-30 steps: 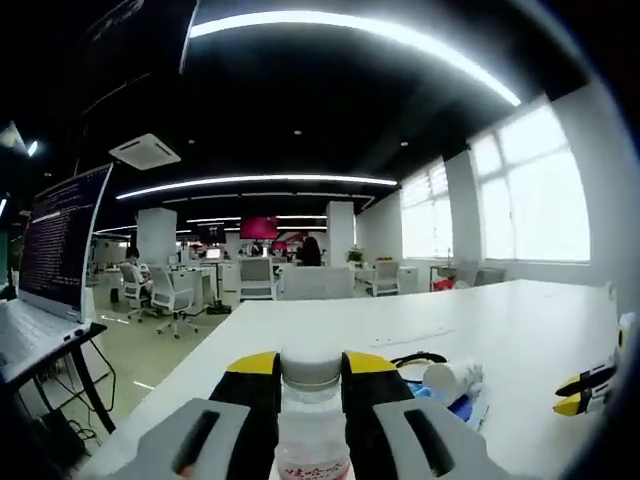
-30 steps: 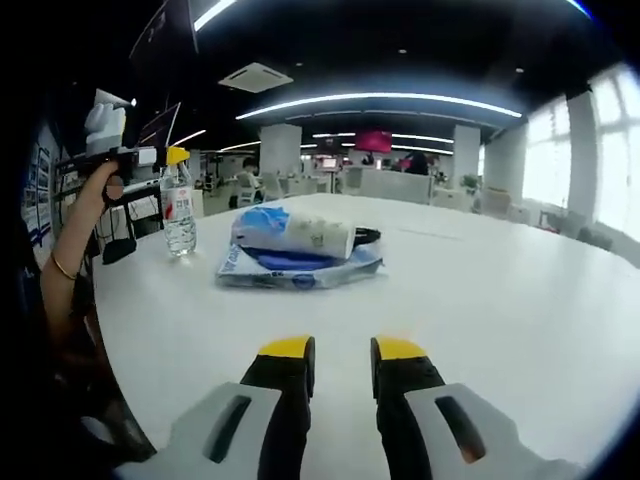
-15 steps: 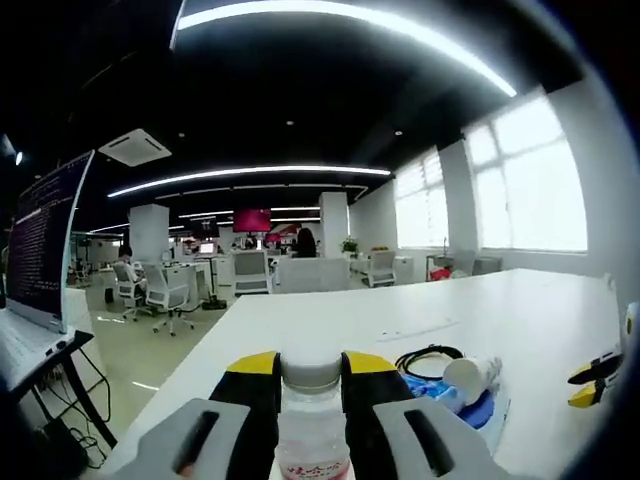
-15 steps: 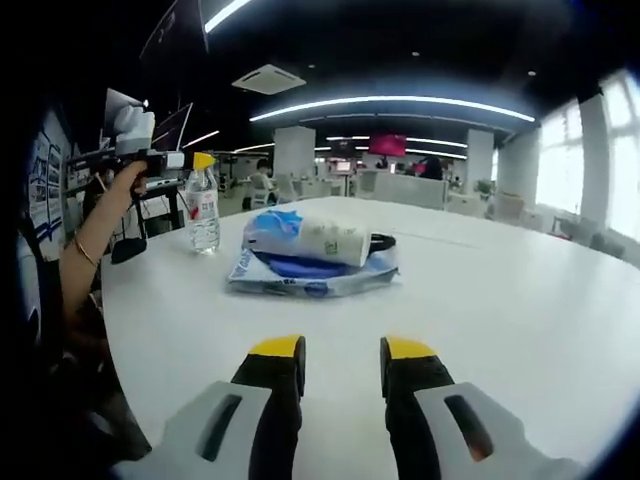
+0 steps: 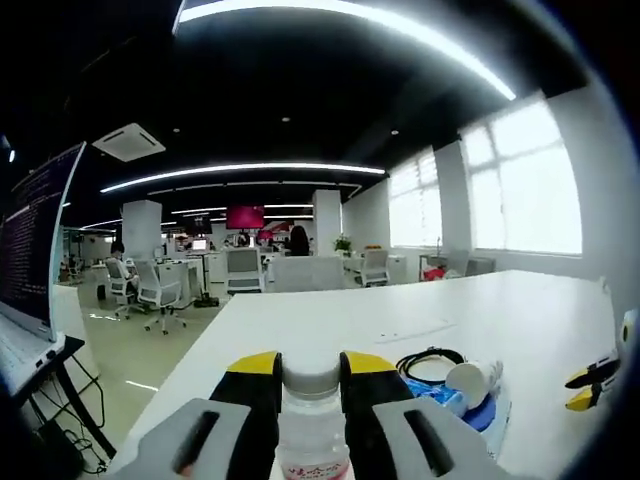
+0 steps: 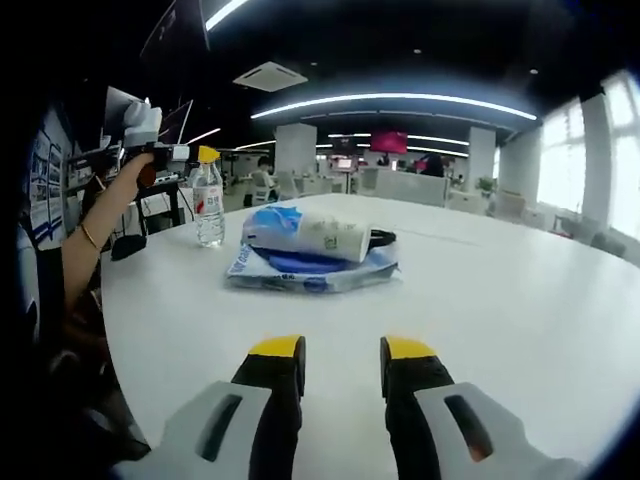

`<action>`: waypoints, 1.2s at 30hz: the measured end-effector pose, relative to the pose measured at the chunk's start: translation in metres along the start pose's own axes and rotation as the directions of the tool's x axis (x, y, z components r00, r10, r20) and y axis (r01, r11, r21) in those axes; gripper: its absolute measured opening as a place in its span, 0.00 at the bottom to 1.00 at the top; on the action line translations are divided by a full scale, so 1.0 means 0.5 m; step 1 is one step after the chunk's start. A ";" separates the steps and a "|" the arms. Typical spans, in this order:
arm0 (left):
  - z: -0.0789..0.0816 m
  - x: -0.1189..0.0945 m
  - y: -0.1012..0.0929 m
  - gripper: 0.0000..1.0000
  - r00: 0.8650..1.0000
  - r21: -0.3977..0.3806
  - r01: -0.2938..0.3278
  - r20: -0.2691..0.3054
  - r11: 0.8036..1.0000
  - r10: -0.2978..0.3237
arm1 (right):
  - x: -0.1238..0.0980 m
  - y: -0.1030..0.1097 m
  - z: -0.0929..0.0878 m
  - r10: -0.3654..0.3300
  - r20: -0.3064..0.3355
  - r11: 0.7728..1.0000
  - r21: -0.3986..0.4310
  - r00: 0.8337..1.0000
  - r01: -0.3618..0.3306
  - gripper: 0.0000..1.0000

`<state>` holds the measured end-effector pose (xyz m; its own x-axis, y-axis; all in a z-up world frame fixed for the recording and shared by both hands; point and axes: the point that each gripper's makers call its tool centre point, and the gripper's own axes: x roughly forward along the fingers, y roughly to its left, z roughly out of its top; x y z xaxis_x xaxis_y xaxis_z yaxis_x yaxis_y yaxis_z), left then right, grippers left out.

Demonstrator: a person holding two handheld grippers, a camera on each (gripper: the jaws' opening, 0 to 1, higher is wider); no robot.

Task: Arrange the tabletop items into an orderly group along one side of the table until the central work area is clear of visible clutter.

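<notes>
Your left gripper (image 5: pixel 310 375) is clamped on the neck of a clear water bottle (image 5: pixel 311 440), one yellow-tipped jaw on each side just below the cap. In the right gripper view the same bottle (image 6: pixel 208 205) stands upright on the white desk (image 6: pixel 480 300), held near the desk's far-left edge, with your hand (image 6: pixel 140 170) behind the tool.

Ahead and to the right of your left gripper lie a white cylindrical container (image 5: pixel 470 380) on its side, resting on a blue-and-white flat packet (image 5: pixel 470 412), with a black cable loop (image 5: pixel 428 360) just behind them. These sit near the bottle but apart from it.

Your right gripper (image 6: pixel 340 355) is empty, its jaws standing apart with bare desk between them. It hovers low over the desk, well short of the packet (image 6: pixel 310 275) and the container (image 6: pixel 315 235), which lie ahead and slightly to its left. Its yellow tips (image 5: pixel 585 385) appear at the right edge of the left gripper view.
</notes>
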<state>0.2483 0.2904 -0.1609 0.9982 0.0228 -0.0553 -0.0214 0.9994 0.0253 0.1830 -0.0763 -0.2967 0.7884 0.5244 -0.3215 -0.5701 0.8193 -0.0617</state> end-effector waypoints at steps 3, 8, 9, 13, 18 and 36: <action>0.002 0.002 -0.001 0.20 1.000 0.011 0.009 -0.001 1.000 -0.009 | -0.002 -0.001 0.002 -0.003 0.004 1.000 -0.004 1.000 0.003 0.28; 0.001 -0.003 -0.001 0.20 1.000 0.009 0.014 0.014 1.000 -0.015 | -0.005 -0.003 -0.008 -0.009 -0.011 1.000 -0.005 1.000 0.009 0.28; 0.001 -0.003 -0.001 0.20 1.000 0.009 0.016 0.016 1.000 -0.016 | -0.005 -0.004 -0.009 -0.010 -0.011 1.000 -0.004 1.000 0.010 0.28; 0.002 -0.001 0.001 0.21 1.000 -0.002 0.005 0.021 1.000 -0.005 | -0.006 -0.004 -0.012 -0.014 -0.015 1.000 -0.009 1.000 0.013 0.28; 0.002 -0.002 0.000 0.21 1.000 0.012 -0.004 0.018 1.000 0.004 | -0.005 -0.001 -0.011 -0.008 -0.015 1.000 -0.018 1.000 0.008 0.28; 0.001 -0.008 0.000 0.21 0.998 0.001 0.002 0.067 1.000 -0.002 | -0.004 0.001 -0.020 -0.014 -0.041 0.997 -0.077 0.999 0.010 0.34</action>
<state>0.2446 0.2903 -0.1603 0.9997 0.0195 0.0117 -0.0198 0.9995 0.0261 0.1788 -0.0790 -0.3055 0.7860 0.5033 -0.3590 -0.5779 0.8045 -0.1372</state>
